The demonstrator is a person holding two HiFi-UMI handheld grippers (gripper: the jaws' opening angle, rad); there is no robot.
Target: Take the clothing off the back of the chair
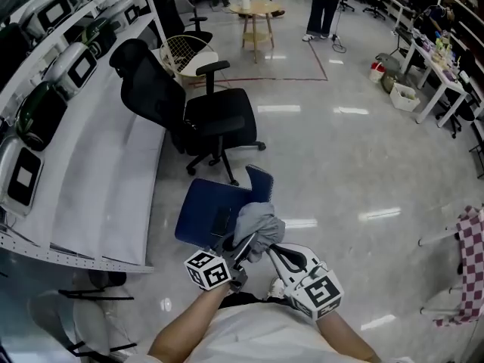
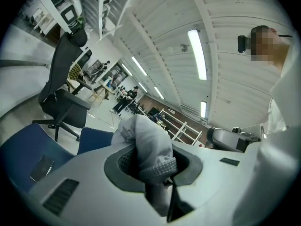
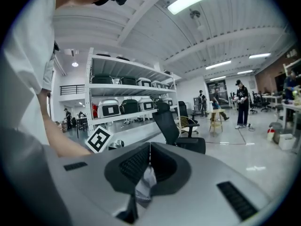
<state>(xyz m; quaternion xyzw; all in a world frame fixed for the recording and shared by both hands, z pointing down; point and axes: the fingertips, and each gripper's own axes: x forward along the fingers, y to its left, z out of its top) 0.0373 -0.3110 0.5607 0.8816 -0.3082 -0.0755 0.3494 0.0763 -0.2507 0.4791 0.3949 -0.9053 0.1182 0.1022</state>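
Your left gripper (image 2: 151, 160) was clamped on the grey garment (image 2: 146, 135), and your right gripper (image 3: 148, 160) pinched a fold. The garment was bunched at both tips, above the blue chair (image 1: 208, 210). Its lower end was hidden, so chair contact was unclear.

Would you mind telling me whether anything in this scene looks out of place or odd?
Nothing looks spilled or damaged. Only the grey fabric garment is untidy: it hangs bunched in a wad, pinched by the left tool and right tool, by the blue chair.
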